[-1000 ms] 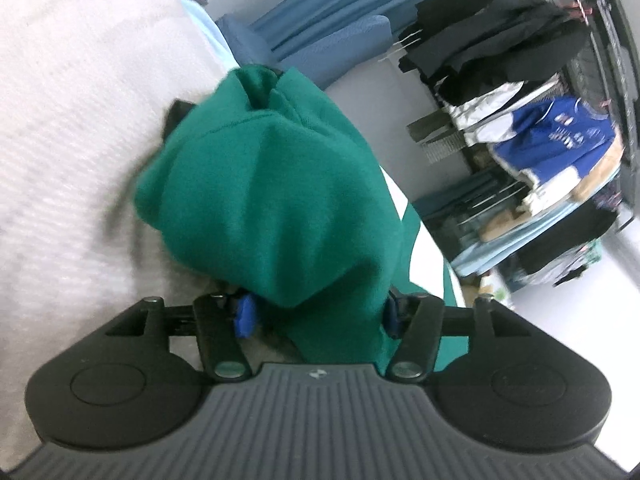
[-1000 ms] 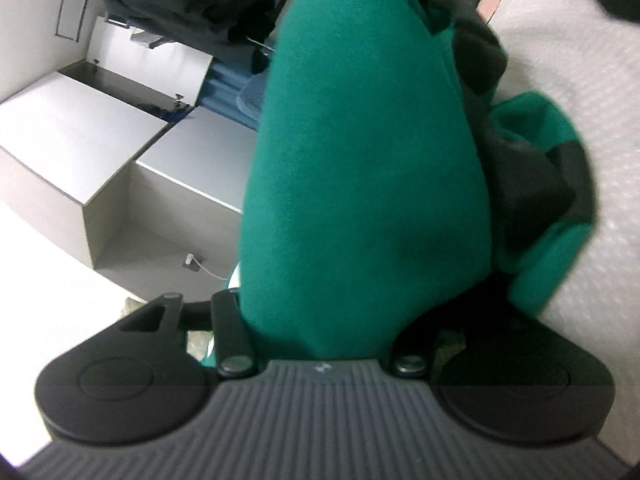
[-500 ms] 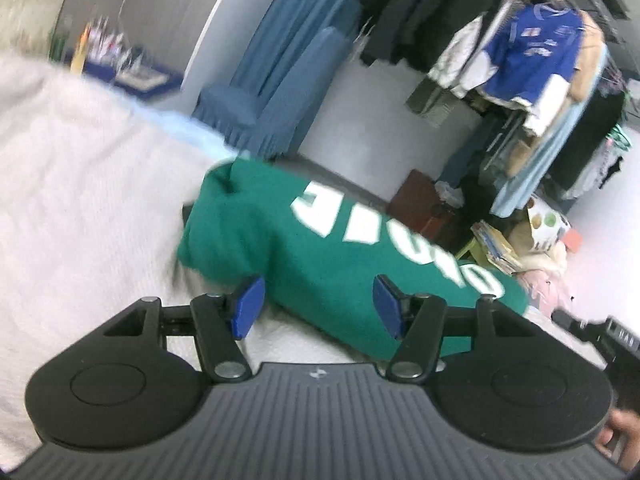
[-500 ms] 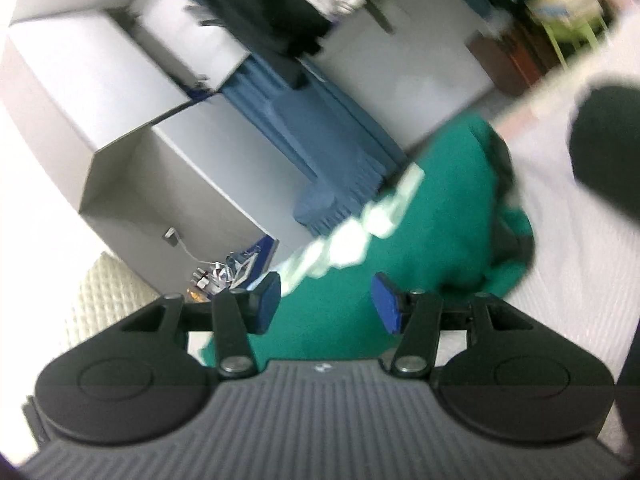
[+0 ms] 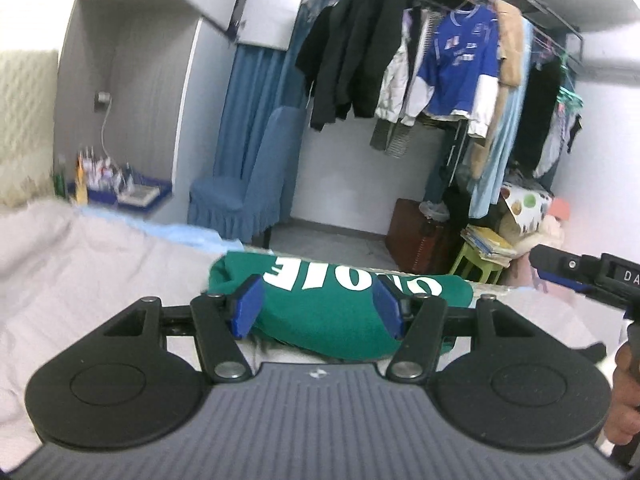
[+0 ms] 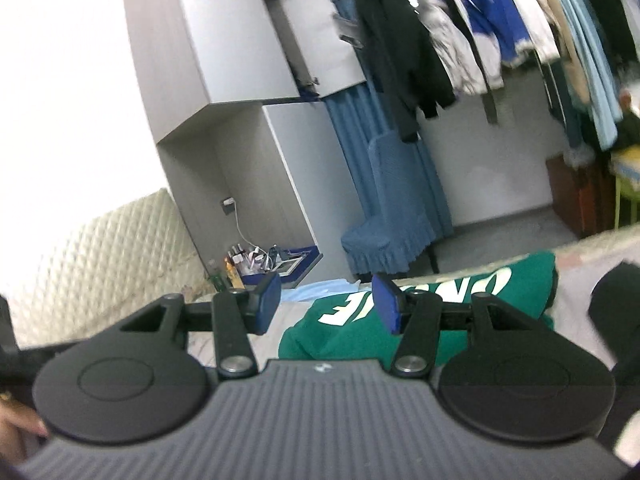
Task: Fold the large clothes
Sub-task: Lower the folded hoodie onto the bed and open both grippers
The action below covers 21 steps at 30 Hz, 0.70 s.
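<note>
Your left gripper (image 5: 318, 312) spread and empty, your right gripper (image 6: 326, 306) likewise spread on nothing, both raised above the bed (image 5: 80, 248), folded green sweatshirt (image 5: 320, 304) lying beyond them near its far edge, blue chair (image 5: 248, 184) and hanging clothes (image 5: 440, 60) farther back.

Green, blue and pale grey

Green sweatshirt (image 5: 320, 312) with white lettering; blue chair (image 5: 248, 184); blue pads (image 5: 248, 306); pale grey bedcover (image 5: 100, 260).

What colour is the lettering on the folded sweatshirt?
White, on the green sweatshirt; clearest in the left wrist view.
</note>
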Tool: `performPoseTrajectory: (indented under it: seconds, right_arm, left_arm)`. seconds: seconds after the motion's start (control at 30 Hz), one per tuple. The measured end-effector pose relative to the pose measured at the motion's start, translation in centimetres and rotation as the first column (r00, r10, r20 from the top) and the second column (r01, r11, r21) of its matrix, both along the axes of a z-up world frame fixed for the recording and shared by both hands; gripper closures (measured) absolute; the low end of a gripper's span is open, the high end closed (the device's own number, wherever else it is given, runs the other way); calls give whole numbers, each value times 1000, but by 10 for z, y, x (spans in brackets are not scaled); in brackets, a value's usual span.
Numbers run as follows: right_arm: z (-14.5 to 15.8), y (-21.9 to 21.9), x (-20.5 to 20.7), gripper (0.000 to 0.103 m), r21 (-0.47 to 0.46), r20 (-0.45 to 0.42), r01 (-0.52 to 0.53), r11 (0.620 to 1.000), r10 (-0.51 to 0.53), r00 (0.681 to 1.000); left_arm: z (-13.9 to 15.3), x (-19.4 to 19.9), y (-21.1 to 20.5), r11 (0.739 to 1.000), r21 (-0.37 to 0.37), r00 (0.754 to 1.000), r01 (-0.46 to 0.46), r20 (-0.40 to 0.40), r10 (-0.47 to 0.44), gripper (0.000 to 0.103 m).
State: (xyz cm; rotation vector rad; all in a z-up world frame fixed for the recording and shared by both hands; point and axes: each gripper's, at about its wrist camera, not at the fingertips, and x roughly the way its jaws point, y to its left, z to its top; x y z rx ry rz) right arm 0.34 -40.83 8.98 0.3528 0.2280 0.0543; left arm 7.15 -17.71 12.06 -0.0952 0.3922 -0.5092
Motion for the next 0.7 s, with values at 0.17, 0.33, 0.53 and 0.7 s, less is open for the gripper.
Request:
performPoseTrajectory:
  seconds: [0.17, 0.33, 0.53, 0.7]
  right_arm:
    - [-10, 22, -26, 49, -76, -27, 0, 997, -2, 1000]
    - [-21, 29, -47, 49, -106, -81, 2, 994, -10, 997]
    - [-38, 34, -54, 49, -139, -127, 14, 990, -32, 991]
    - [-47, 39, -53, 48, -170, -156, 16, 985, -43, 987]
  left_arm:
    - [15, -51, 15, 1000, 9, 999, -2, 39, 2, 36]
    - [10, -85, 30, 1000, 5, 999, 20, 39, -20, 35]
    - [1, -106, 39, 999, 47, 998, 14, 67, -17, 30]
    - [-14, -109, 43, 998, 46, 998, 36, 50, -38, 28]
